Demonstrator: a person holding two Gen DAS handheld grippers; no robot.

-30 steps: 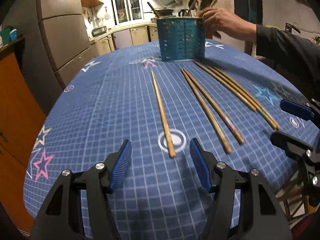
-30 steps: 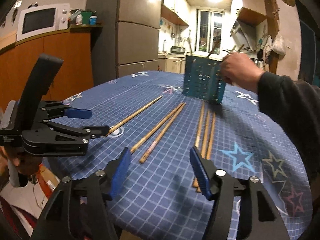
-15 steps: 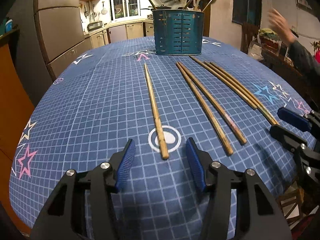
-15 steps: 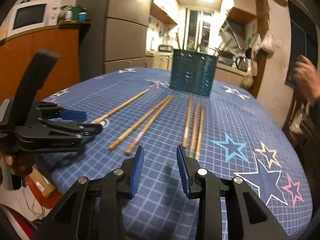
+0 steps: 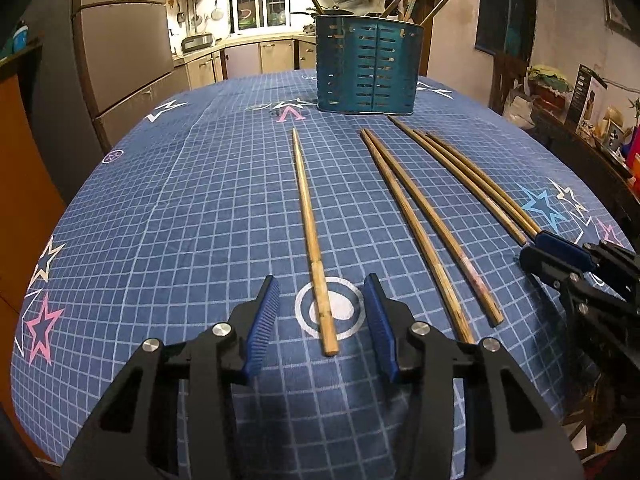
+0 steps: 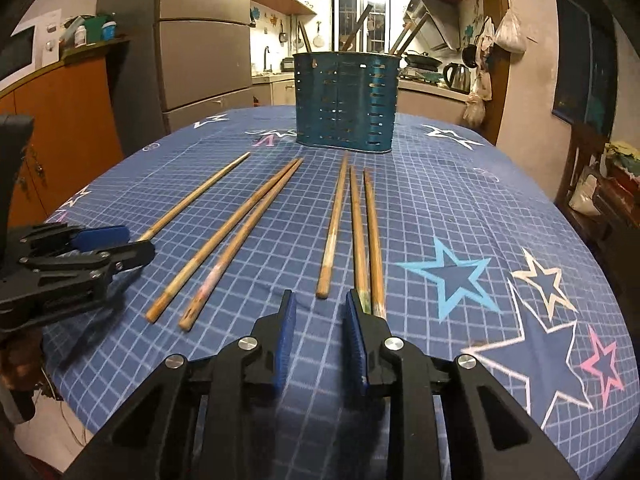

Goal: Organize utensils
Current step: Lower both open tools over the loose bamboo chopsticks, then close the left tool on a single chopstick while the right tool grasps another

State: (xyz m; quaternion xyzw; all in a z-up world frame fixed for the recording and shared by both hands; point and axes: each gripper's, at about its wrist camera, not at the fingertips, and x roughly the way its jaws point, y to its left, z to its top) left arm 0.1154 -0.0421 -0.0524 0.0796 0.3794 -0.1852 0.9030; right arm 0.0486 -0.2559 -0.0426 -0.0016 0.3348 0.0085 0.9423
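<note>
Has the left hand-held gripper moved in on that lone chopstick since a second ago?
Yes. The left hand-held gripper has advanced toward the holder; its open jaws now straddle the near end of the lone chopstick, which earlier lay ahead of the fingertips.

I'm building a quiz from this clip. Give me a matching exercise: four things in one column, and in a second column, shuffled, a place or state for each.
Things:
1. single chopstick
2. utensil holder
3. left gripper
4. group of three chopsticks

Places or states:
A. standing at the far end of the table
B. open, near end of a chopstick lying between its fingers
C. lying alone, leftmost on the cloth
D. lying side by side, just ahead of the right gripper

Pairs: 1-C, 2-A, 3-B, 4-D
</note>
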